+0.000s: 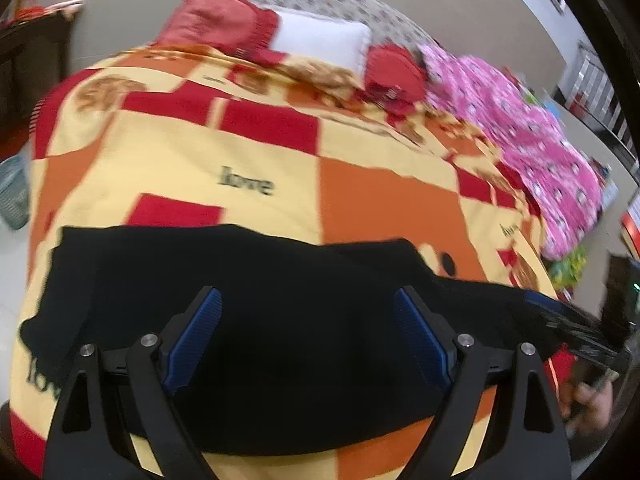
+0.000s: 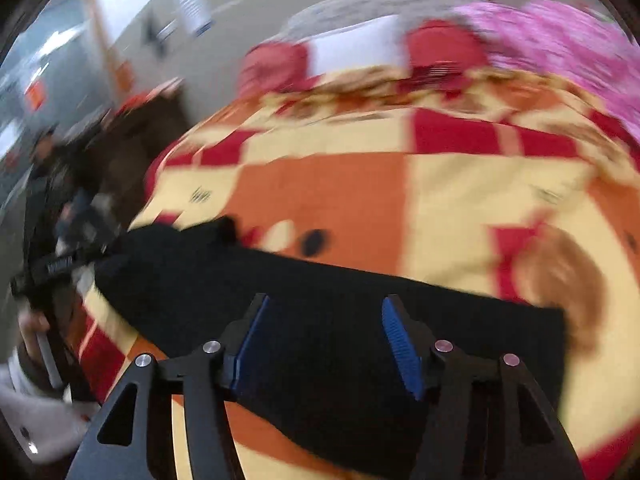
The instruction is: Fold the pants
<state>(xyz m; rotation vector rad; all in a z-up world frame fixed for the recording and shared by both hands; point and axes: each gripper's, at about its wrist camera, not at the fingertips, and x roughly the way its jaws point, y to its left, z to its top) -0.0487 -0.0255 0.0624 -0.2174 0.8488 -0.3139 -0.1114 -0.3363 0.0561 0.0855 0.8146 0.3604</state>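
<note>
Black pants [image 1: 160, 264] lie spread across the near part of a bed, on a checked yellow, orange and red bedspread [image 1: 260, 152]. My left gripper [image 1: 307, 292] hovers over the middle of the pants, jaws wide open and nothing between the blue pads. In the right wrist view the pants [image 2: 200, 272] run from the left edge of the bed to the lower right. My right gripper [image 2: 326, 300] is over them, open, its pads apart and free of cloth. The picture there is blurred. The left gripper's body [image 2: 60, 264] shows at the pants' left end.
Red pillows [image 1: 216, 20] and a white pillow [image 1: 320, 40] lie at the head of the bed. A pink patterned blanket [image 1: 540, 140] is bunched along the right side. A teal basket [image 1: 14, 192] stands on the floor at left, and dark furniture [image 1: 32, 52] behind it.
</note>
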